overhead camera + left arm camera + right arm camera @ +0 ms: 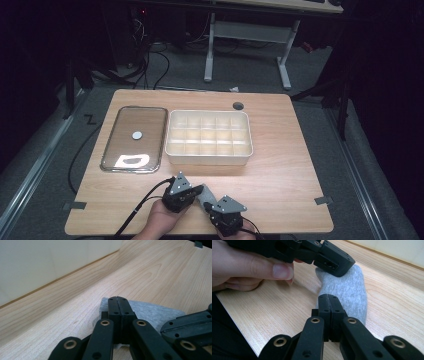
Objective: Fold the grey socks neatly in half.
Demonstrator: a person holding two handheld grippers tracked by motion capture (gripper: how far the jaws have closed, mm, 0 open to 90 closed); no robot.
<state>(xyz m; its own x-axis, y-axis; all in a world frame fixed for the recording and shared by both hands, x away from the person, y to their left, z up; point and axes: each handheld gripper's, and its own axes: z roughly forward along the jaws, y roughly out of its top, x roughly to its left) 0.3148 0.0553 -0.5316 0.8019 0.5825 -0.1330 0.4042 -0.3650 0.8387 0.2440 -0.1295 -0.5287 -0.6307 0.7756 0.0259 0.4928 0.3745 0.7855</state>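
Sock [352, 290] lay flat on the table [280, 165] between both grippers, left gripper [117, 300] and right gripper [329, 298] each pressed together over an end, nothing clearly pinched, so work looked barely started, divided box [209, 137] ahead untouched.

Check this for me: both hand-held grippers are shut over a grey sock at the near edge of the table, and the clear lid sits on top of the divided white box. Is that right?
Not quite. The clear lid lies flat on the table to the left of the divided white box, not on top of it; the high view shows this. The rest holds: the left hand-held gripper and right hand-held gripper are shut over the grey sock at the near edge.
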